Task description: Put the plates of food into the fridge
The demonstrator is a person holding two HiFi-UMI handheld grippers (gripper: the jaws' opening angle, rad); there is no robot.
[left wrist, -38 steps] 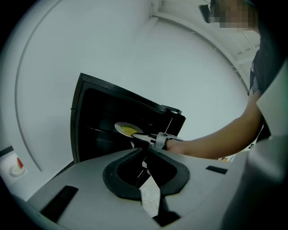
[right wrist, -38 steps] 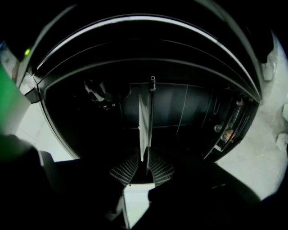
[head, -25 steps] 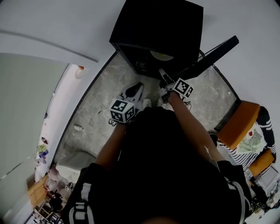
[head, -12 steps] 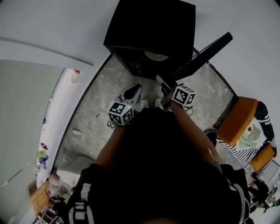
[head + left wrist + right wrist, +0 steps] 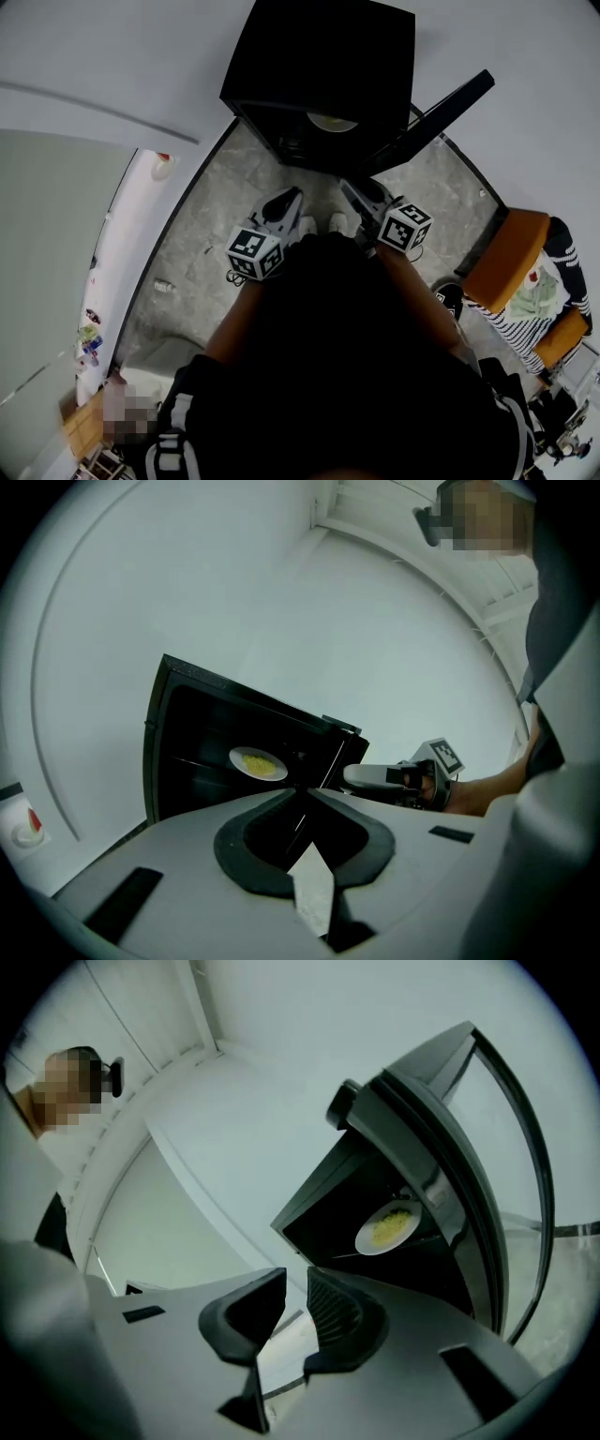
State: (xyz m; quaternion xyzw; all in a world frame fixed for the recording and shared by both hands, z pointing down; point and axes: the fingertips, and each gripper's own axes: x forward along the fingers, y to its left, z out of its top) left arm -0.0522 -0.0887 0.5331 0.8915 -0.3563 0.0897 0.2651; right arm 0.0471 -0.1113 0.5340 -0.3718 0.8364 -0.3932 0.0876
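one round white plate in a boxy black fridge; left claw closed, right claw just narrowed, empty

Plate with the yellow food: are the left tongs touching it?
Apart. The left gripper view shows the plate sitting inside the fridge, well beyond the closed tips of the left tongs, with clear space between them.

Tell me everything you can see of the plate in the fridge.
The plate is round, white and shallow, ceramic by its look, with a small heap of yellow food at its middle. It lies flat in the upper part of the black fridge, whose door stands open. Only the food is seen touching it from above. What bears it underneath is hard to make out.
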